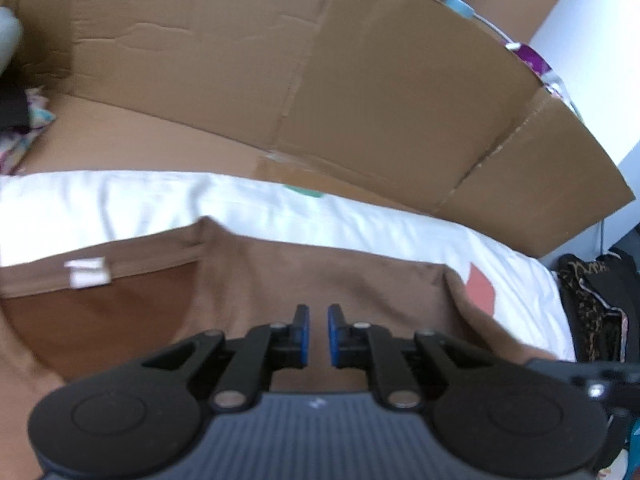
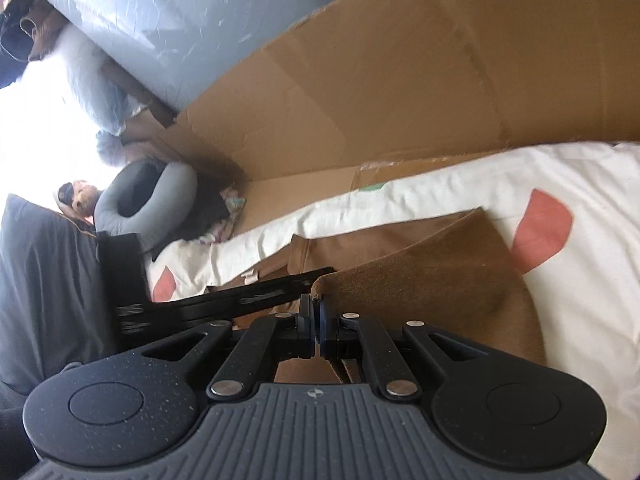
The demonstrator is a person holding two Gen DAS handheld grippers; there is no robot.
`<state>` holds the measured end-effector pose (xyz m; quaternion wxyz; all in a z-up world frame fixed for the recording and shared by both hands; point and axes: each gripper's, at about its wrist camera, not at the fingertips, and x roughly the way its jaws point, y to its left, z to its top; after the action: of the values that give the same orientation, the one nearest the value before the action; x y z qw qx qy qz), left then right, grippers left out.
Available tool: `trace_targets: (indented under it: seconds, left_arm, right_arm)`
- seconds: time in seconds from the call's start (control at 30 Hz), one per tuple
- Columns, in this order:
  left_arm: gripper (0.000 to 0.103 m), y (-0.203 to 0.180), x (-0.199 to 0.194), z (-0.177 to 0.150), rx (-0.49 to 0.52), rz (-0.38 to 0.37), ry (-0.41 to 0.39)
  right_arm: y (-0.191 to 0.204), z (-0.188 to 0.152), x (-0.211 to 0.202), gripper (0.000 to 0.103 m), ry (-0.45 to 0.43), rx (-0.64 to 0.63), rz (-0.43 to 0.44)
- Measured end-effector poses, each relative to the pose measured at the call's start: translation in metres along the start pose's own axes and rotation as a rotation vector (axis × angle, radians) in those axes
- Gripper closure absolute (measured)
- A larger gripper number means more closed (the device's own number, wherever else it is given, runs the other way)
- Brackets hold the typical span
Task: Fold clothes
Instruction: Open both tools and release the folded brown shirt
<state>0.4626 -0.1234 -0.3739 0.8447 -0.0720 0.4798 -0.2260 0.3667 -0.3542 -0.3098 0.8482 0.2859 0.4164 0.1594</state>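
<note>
Left gripper (image 1: 318, 320) hovers over brown shirt (image 1: 320, 276), jaws slightly parted, holding nothing. Right gripper (image 2: 316, 312) clamped on a lifted edge of the shirt (image 2: 420, 280). Shirt lies spread on a white sheet (image 1: 360, 224) with red patches. Beyond: cardboard wall (image 1: 280, 80); grey neck pillow (image 2: 148, 200) far left.

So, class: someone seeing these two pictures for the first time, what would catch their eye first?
The brown garment spread on the white sheet, its lifted edge pinched in the right claw. Behind the bed stands a big flattened cardboard box, and the left claw hovers open over the cloth.
</note>
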Motion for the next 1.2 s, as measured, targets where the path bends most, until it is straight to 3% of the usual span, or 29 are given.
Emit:
trace_targets:
  seconds: [0.13, 0.3, 0.47, 0.67, 0.87, 0.93, 1.07, 1.2]
  left_arm:
    - [0.092, 0.008, -0.014, -0.003, -0.012, 0.017, -0.004]
    - [0.092, 0.013, -0.02, -0.01, -0.02, 0.037, -0.002]
    - [0.092, 0.02, -0.019, -0.022, -0.049, 0.057, 0.011]
    - [0.086, 0.019, -0.015, -0.031, -0.048, 0.03, 0.006]
    - [0.079, 0.004, -0.007, -0.036, 0.035, 0.008, 0.006]
    - [0.079, -0.001, -0.004, -0.038, 0.067, 0.006, 0.011]
    - [0.069, -0.01, 0.004, -0.04, 0.125, 0.003, 0.019]
    - [0.067, -0.018, 0.014, -0.039, 0.161, 0.006, 0.022]
  right_arm:
    - [0.005, -0.006, 0.02, 0.103, 0.044, -0.025, -0.003]
    - [0.008, -0.014, 0.039, 0.095, 0.114, -0.048, -0.043]
    - [0.003, -0.017, 0.033, 0.066, 0.113, -0.03, -0.047]
    - [-0.005, -0.009, 0.022, 0.066, 0.068, -0.047, -0.077]
    - [-0.028, 0.013, 0.012, 0.066, 0.0, -0.06, -0.163]
    - [-0.038, 0.021, 0.011, 0.066, -0.009, -0.074, -0.198]
    - [-0.059, 0.032, 0.012, 0.066, -0.015, -0.088, -0.26]
    - [-0.075, 0.035, 0.017, 0.066, -0.002, -0.095, -0.3]
